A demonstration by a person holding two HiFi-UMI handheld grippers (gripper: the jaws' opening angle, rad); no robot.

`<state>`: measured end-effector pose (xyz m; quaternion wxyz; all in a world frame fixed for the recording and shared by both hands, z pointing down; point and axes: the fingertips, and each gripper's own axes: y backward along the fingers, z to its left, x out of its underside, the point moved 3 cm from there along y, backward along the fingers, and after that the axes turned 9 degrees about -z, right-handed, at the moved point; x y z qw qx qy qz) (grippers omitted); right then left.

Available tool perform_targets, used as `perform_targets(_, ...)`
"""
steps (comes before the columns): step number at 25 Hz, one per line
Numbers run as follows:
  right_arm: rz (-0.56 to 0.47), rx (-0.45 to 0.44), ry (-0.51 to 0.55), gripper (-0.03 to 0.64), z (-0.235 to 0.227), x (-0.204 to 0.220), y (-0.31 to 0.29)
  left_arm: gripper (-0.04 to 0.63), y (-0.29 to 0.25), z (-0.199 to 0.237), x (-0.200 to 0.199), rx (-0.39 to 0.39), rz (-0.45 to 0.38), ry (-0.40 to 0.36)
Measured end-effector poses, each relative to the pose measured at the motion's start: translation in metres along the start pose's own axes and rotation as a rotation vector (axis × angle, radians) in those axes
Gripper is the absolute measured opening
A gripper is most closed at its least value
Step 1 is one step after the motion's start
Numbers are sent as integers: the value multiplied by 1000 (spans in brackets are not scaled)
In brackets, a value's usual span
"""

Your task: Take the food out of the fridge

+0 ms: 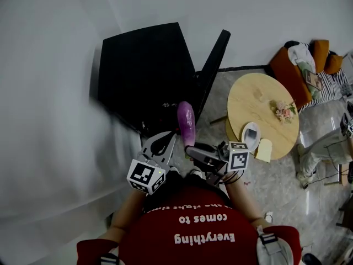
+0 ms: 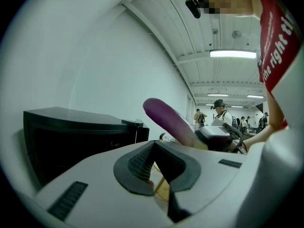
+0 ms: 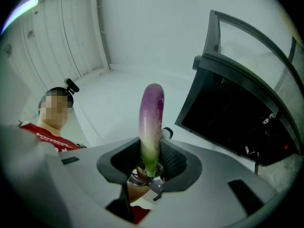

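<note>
Looking down in the head view, the black fridge (image 1: 143, 76) stands with its door (image 1: 214, 65) swung open. The eggplant (image 1: 186, 123) is already outside it, poking up in front of the person's chest from the right gripper (image 1: 191, 147). The left gripper (image 1: 167, 138) hangs just beside it. A round table (image 1: 251, 95) with a plate (image 1: 251, 136) sits well apart to the right.

In the left gripper view, the left gripper (image 2: 153, 161) has its jaws drawn together at the tips with nothing between them. The eggplant (image 2: 168, 120) crosses behind, and the fridge (image 2: 71, 132) is at the left.

In the right gripper view, the right gripper (image 3: 151, 161) has its jaws closed on the eggplant (image 3: 151, 120) low down, near the green stem end. Most of its length stands free above the pads. The open fridge (image 3: 232, 122) is off to the right.

That low hold looks like the weak spot. The long free end could lever in the pads and tip or slide out on a quick turn toward the table. It could also clip the door edge, which is near.
</note>
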<state>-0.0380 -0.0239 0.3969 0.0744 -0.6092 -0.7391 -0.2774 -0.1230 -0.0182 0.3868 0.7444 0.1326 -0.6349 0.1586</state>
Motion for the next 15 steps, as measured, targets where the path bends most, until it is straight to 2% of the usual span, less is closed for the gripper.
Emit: perform_targets(15, -60, 46, 29, 137, -8, -14, 16, 6, -21, -6, 12, 60, 22, 6)
